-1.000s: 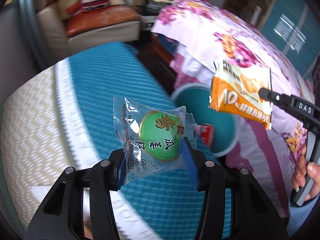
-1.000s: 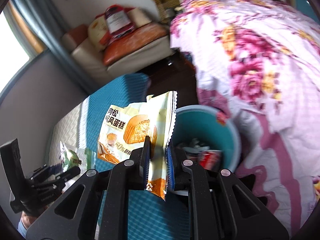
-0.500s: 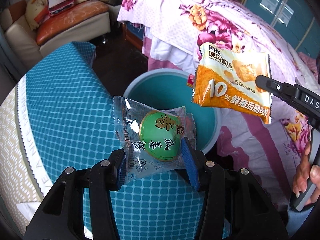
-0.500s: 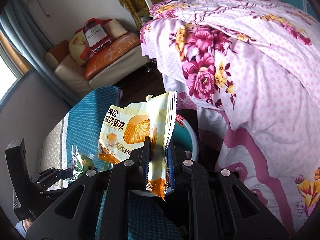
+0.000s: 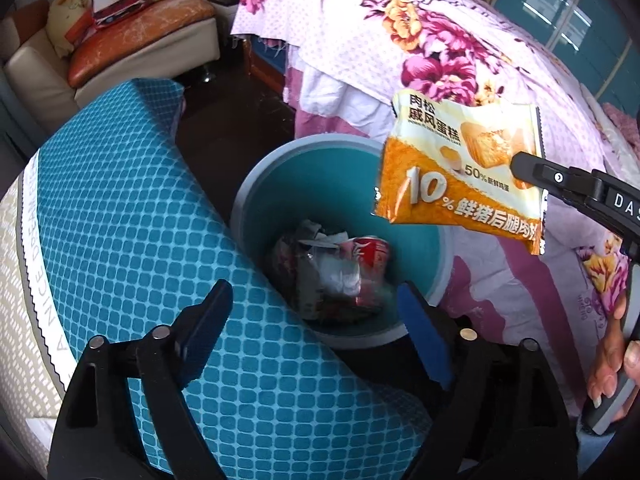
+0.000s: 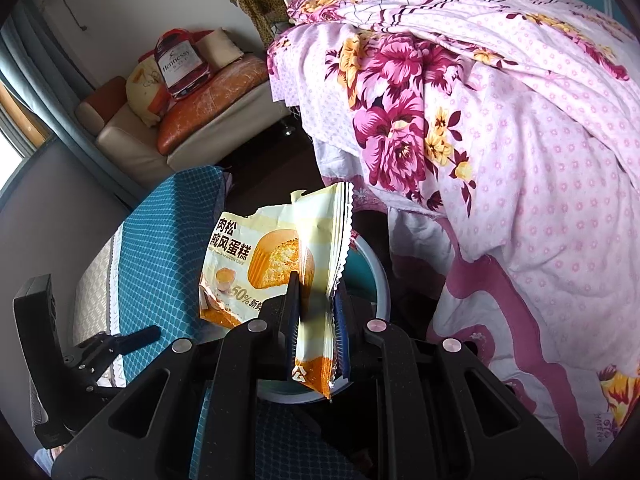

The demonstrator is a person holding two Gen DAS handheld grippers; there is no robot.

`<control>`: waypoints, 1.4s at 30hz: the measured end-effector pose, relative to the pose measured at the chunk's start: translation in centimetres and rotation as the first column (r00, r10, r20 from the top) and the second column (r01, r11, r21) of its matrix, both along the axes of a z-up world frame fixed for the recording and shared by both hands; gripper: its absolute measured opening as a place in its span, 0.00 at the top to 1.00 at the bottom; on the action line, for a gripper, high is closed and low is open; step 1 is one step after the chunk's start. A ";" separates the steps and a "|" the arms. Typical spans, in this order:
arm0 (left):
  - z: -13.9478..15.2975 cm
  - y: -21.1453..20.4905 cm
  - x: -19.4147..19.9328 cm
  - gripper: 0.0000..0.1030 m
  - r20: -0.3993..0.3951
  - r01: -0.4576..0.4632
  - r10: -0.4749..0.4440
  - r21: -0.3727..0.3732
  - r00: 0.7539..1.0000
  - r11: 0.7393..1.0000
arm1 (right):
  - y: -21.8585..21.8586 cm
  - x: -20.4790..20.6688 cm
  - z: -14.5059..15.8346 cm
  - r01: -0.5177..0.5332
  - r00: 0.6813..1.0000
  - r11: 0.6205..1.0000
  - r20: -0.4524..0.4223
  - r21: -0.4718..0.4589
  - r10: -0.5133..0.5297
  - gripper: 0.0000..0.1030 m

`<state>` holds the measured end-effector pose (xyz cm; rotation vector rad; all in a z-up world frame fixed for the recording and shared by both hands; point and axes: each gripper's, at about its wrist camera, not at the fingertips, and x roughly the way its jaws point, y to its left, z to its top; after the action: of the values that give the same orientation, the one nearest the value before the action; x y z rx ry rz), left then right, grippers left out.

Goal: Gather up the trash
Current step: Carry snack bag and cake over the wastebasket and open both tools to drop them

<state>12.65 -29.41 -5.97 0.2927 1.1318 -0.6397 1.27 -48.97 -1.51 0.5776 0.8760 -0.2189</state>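
Your left gripper (image 5: 312,312) stood apart and empty over the teal bin (image 5: 256,184) already holding trash, while your right gripper (image 6: 316,312) clamped the cake wrapper (image 6: 256,256), not yet dropped.

Orange cake wrapper (image 5: 460,176) above teal bin (image 5: 256,196)

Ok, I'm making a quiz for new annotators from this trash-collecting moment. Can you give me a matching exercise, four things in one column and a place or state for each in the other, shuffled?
Things:
1. left gripper
2. right gripper
3. red can
4. trash bin

Places or states:
A. lies among the crumpled trash inside the bin
B. open, with nothing between its fingers
C. stands on the floor between the teal cushion and the floral bedspread
D. shut on the orange cake wrapper

Pairs: 1-B, 2-D, 3-A, 4-C
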 end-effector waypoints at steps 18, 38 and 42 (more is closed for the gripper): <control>0.5 5.2 0.6 0.13 -0.041 -0.099 0.096 -0.063 0.995 0.993 | 1.6 2.6 -0.9 -0.021 0.999 0.999 -0.049 -0.024 0.020 0.78; 0.5 7.7 -0.2 0.12 -0.072 -0.122 0.115 -0.104 0.991 0.987 | 3.9 2.9 -0.8 -0.042 0.991 0.999 -0.124 -0.004 0.041 0.26; 1.1 9.2 -0.6 0.11 -0.068 -0.135 0.128 -0.124 0.989 0.983 | 5.3 2.8 -0.3 -0.062 0.990 0.998 -0.127 -0.014 0.060 0.25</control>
<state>12.07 -20.16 -4.89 0.0882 1.1517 -0.6043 4.09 -43.72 -1.80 0.5233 1.0122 -0.2093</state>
